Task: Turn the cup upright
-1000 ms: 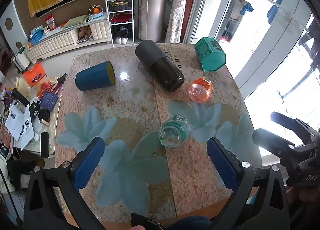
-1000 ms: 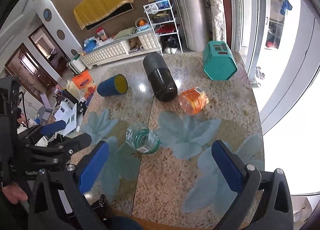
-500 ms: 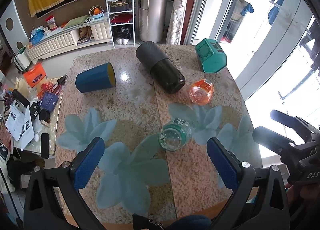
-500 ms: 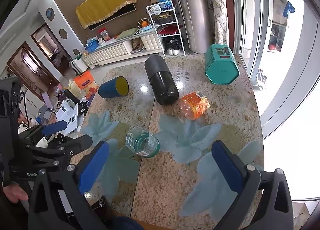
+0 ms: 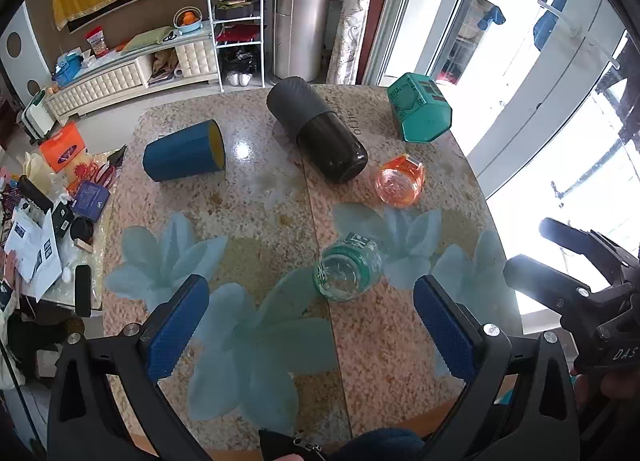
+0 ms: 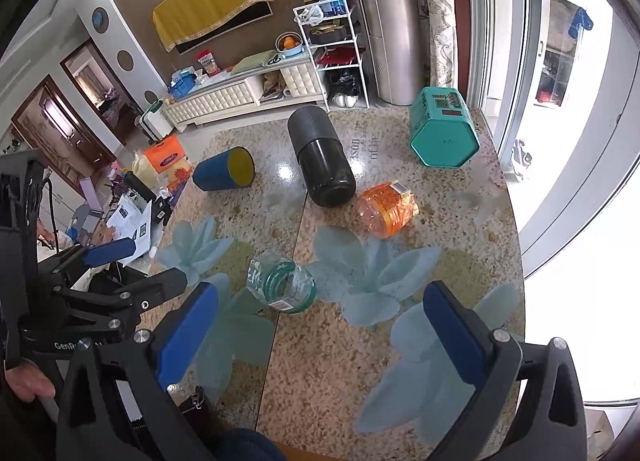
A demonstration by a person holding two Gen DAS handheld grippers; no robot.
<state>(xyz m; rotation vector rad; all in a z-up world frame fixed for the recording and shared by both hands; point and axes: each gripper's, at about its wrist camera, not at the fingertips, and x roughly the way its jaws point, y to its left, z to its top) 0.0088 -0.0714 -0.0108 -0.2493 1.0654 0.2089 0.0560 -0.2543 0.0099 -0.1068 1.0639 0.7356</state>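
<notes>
Five containers are lying on their sides across the bench [image 5: 256, 213]. The clear green jar [image 5: 347, 273] is resting nearest the left claw [image 5: 312, 325], between its spread fingers, with bare bench lying on both flanks. Beyond it, the orange jar [image 5: 399, 185] and the black cylinder [image 5: 316, 135] are lying close together, narrowing the passage there. The blue cup [image 5: 184, 157] is lying well apart at far left, open bench surrounding it. The teal box [image 6: 444, 133] is occupying the far right corner. The right claw [image 6: 316, 337] is hovering, fingers spread, over unoccupied near bench.
</notes>
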